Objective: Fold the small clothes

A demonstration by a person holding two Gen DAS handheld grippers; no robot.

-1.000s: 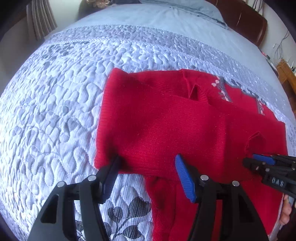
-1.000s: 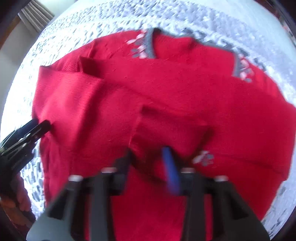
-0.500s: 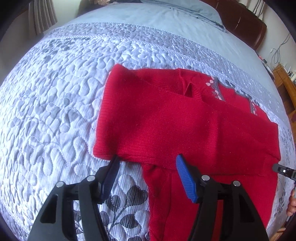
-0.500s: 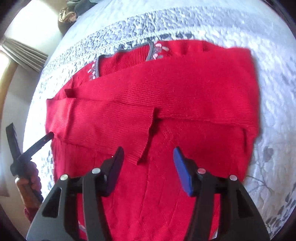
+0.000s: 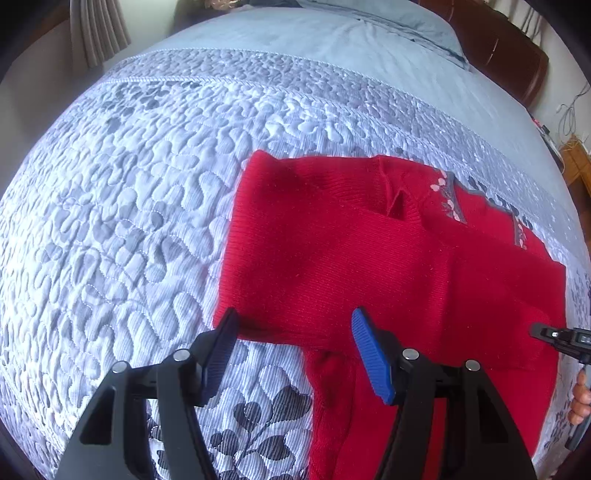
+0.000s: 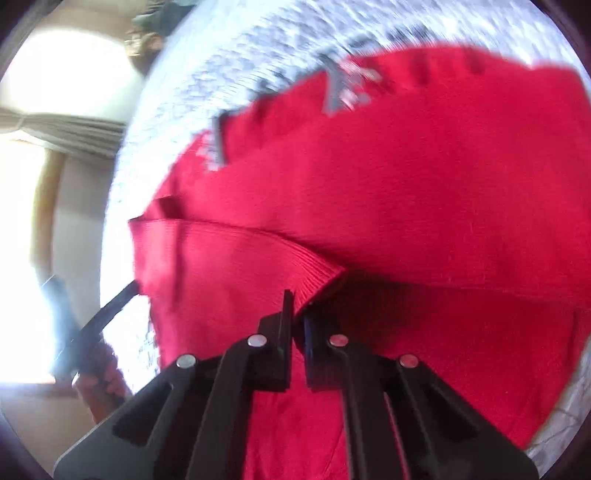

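Observation:
A small red knitted sweater [image 5: 369, 258] with grey and pink trim at the collar lies on the quilted bedspread [image 5: 129, 221], its sleeves folded across the body. My left gripper [image 5: 295, 343] is open and empty, hovering over the sweater's near left edge. In the right wrist view my right gripper [image 6: 298, 306] is shut on the cuff of a folded sleeve [image 6: 314, 273] of the sweater [image 6: 424, 184], with the ribbed cuff pinched between the fingers. The right gripper's tip also shows in the left wrist view [image 5: 554, 334] at the sweater's right side.
The bed has a pale blue sheet and pillow [image 5: 388, 33] at the far end, and a dark wooden headboard [image 5: 517, 55]. Curtains [image 5: 96, 33] hang at the far left. A wooden cabinet [image 5: 580, 162] stands at the right.
My right gripper has gone from open above the sweater to shut on the sleeve cuff. The left gripper has barely moved and stays open.

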